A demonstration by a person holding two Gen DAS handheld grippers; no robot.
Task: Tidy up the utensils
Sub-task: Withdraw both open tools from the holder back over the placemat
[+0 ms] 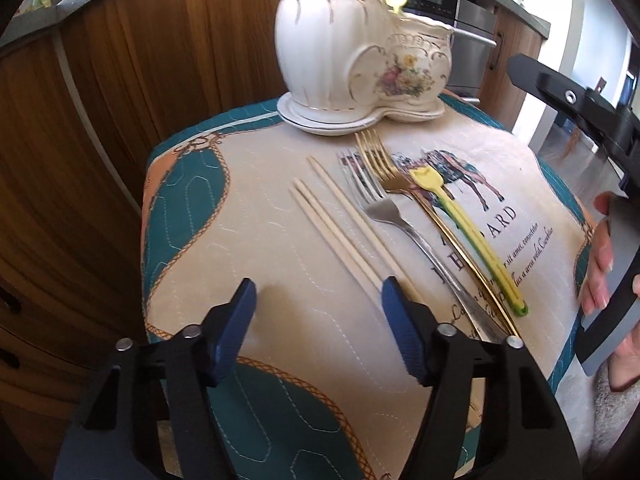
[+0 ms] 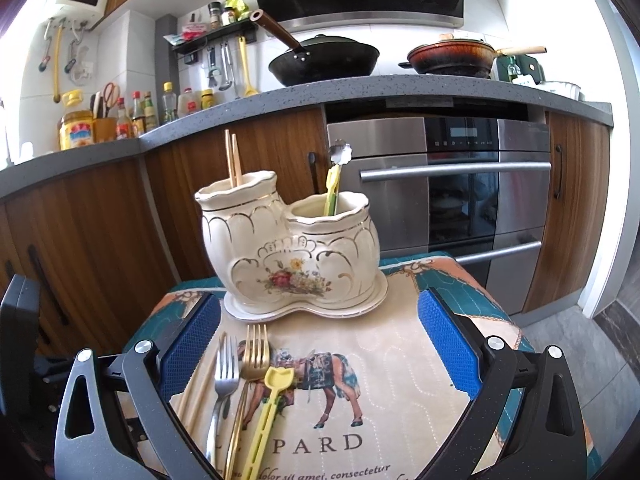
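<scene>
1. Left gripper hangs spread and empty low over the quilted mat, right next to the loose chopsticks.
2. Right gripper is also spread wide and empty, facing the ceramic holder.
3. Done, by the look of it: two chopsticks stand in the holder's taller pot, a yellow utensil in the lower one.
4. Left: loose chopsticks, silver fork, gold fork, yellow spatula, all flat on the mat in front of the holder.
5. Room: kitchen, wood cabinets, grey counter, built-in oven, wok on the hob.
</scene>
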